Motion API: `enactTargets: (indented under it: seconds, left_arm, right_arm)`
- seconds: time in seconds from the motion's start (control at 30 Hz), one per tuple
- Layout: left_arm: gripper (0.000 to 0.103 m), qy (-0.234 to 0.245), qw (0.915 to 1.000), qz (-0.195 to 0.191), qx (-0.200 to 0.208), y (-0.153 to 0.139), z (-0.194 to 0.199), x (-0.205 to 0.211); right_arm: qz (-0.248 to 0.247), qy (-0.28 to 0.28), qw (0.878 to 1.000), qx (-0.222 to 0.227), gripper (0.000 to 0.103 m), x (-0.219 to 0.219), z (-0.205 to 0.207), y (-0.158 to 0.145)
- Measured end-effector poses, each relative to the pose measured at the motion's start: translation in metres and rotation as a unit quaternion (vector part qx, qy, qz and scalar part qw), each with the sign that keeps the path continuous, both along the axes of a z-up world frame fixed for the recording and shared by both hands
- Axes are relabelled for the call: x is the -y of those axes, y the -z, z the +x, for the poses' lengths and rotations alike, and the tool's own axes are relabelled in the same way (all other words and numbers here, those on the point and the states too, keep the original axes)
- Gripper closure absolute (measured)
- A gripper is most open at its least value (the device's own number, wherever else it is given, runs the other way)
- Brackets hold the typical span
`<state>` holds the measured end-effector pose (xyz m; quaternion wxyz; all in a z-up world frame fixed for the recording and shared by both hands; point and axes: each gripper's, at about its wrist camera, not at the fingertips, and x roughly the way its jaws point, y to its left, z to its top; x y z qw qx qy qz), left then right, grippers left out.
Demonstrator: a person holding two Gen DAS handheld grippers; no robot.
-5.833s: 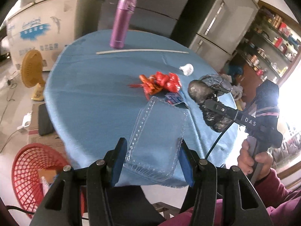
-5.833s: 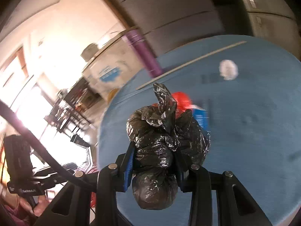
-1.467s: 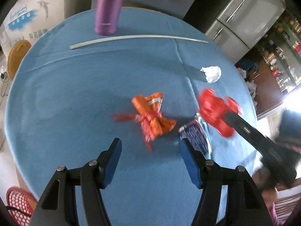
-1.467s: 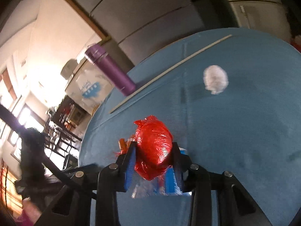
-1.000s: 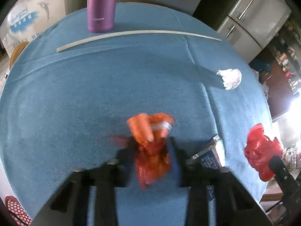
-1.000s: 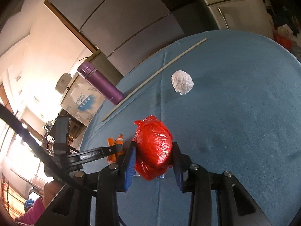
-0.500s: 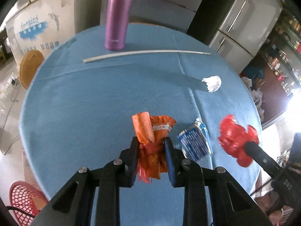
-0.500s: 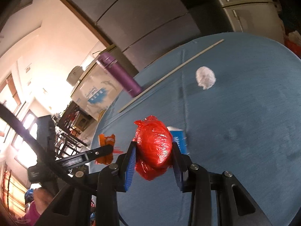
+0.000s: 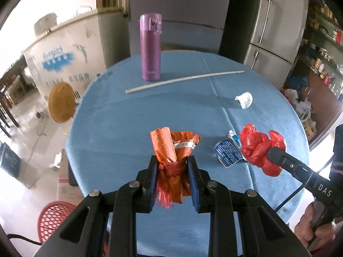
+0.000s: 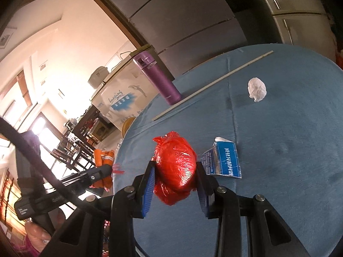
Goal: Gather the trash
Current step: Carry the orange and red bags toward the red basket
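Left tool (image 9: pixel 172 171) is clamped on a crumpled orange wrapper bundle tied with red shreds (image 9: pixel 174 150), gripping it at the tied waist; the bundle is held above the round tabletop covered in blue cloth (image 9: pixel 128 120), its open top flaring up past the pads. Right tool (image 10: pixel 174 174) is clamped on a balled red plastic bag (image 10: pixel 174 167), which bulges above and below its blue pads and hangs clear of the cloth. In the left wrist view this bag (image 9: pixel 260 150) shows at the right, beside a flattened blue-and-white carton (image 9: pixel 228 152) lying on the cloth. Farther back lies a crumpled white tissue ball (image 9: pixel 244 99), well apart from the carton. A long thin white stick (image 9: pixel 184 81) lies across the far part, just in front of an upright purple metal flask (image 9: pixel 150 47). A red mesh basket (image 9: pixel 54 218) stands on the floor at lower left, beside the tabletop's edge.
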<state>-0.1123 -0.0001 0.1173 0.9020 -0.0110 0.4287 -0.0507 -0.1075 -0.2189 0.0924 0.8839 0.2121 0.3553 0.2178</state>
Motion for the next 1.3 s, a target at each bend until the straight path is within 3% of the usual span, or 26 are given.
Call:
enactTargets:
  seconds: [0.57,1.3]
  left_arm:
    - [0.075,-0.028,0.9983,0.045,0.026,-0.005,-0.023,-0.014]
    - [0.075,-0.069,0.9948,0.067,0.033,-0.003,-0.037,-0.047]
  right_arm:
    - [-0.012,-0.010,1.000,-0.001,0.065,-0.009,-0.013,-0.002]
    - [-0.030,-0.065,0.997,-0.004,0.065,-0.052,-0.007,0.001]
